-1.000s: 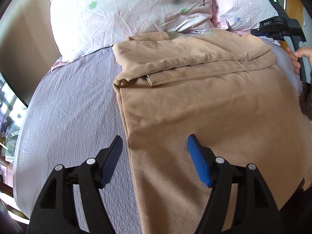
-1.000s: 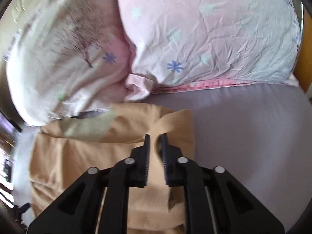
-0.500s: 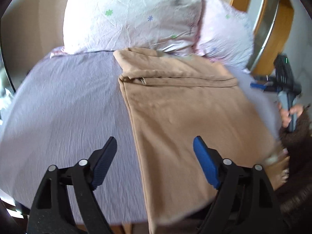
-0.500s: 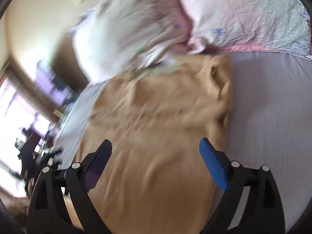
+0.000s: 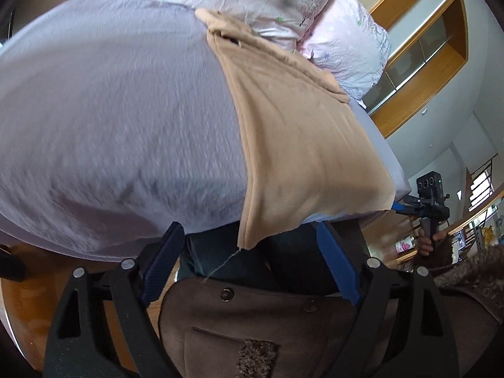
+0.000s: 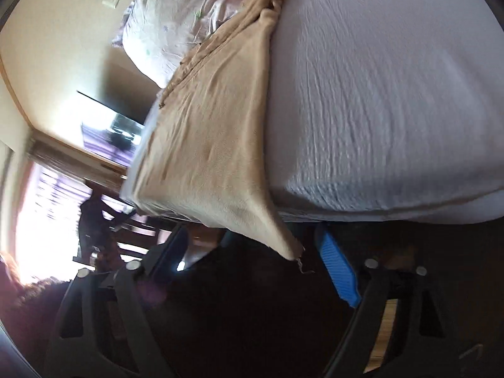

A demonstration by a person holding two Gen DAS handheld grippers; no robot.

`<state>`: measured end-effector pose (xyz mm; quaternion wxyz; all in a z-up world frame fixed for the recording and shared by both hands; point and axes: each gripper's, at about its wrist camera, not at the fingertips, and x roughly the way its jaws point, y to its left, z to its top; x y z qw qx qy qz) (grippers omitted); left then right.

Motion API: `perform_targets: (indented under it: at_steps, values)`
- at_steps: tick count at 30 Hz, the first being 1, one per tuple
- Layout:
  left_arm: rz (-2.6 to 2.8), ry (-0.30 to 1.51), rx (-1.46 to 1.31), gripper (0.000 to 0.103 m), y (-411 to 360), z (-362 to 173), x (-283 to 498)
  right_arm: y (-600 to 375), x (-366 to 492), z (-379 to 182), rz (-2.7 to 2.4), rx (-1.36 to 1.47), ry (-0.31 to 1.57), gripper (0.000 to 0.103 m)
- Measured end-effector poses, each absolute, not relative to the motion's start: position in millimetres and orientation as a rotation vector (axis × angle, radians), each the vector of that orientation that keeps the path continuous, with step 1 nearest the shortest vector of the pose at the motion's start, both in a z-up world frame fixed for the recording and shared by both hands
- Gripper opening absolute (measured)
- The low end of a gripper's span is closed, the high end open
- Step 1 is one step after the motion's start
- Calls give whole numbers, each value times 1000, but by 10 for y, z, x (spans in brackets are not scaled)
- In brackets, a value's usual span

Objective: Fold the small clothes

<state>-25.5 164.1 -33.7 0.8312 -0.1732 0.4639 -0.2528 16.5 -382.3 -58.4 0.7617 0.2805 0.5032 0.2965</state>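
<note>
A tan garment lies flat on the lilac bed sheet, its far end folded over near the pillows and its near hem hanging over the bed's front edge. My left gripper is open and empty, just below the hem's left corner. My right gripper is open and empty, just below the hem's right corner; it also shows in the left wrist view. A loose thread hangs from each corner.
Two floral pillows lie at the head of the bed. The person's brown coat fills the space under the left gripper. A wooden frame stands on the right. A bright window is at the left.
Both grippers have pulled back from over the garment to the bed's near edge, below the hanging hem. The right gripper, shut a second ago, opened.
</note>
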Motion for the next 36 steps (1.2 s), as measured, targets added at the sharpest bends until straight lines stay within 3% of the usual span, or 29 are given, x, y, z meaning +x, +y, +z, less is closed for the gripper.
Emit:
perform_targets:
  at_steps: [2,4,5,6,7,11,15,19,23,29,34,35,36]
  values:
    - [-548,1000,-412,78,1599,-439,-192,-3782,208,-713,687,651,1108,65]
    - [-570,1007,-470,57,1542,-517,-121,-3715,249,-823,738,680,1115,42]
    - [-585,1007,-499,49,1532,-545,-105,-3698,231,-844,759,690,1105,14]
    - [-604,1012,-535,24,1520,-574,-84,-3692,217,-843,782,700,1085,7]
    - [-619,1021,-575,4,1524,-603,-64,-3698,169,-803,800,702,1058,7]
    - [-656,997,-721,4,1651,-558,-113,-3716,26,-505,888,669,943,7]
    - [-691,871,-690,4,1654,-58,-28,-3731,204,-8,936,654,777,7]
    - [-663,745,-656,4,1631,492,601,-3703,839,591,887,627,621,7]
    - [-565,713,-660,4,1608,691,1527,-3688,1737,956,736,621,568,7]
    - [-406,816,-728,4,1459,301,3000,-3532,3114,622,491,656,685,7]
    - [-332,911,-823,6,1494,-84,3459,-3533,3622,221,334,718,819,8]
    - [-327,918,-860,6,1523,-142,3496,-3525,3696,162,313,731,852,9]
    - [-326,920,-895,11,1563,-182,3496,-3517,3753,120,295,743,878,19]
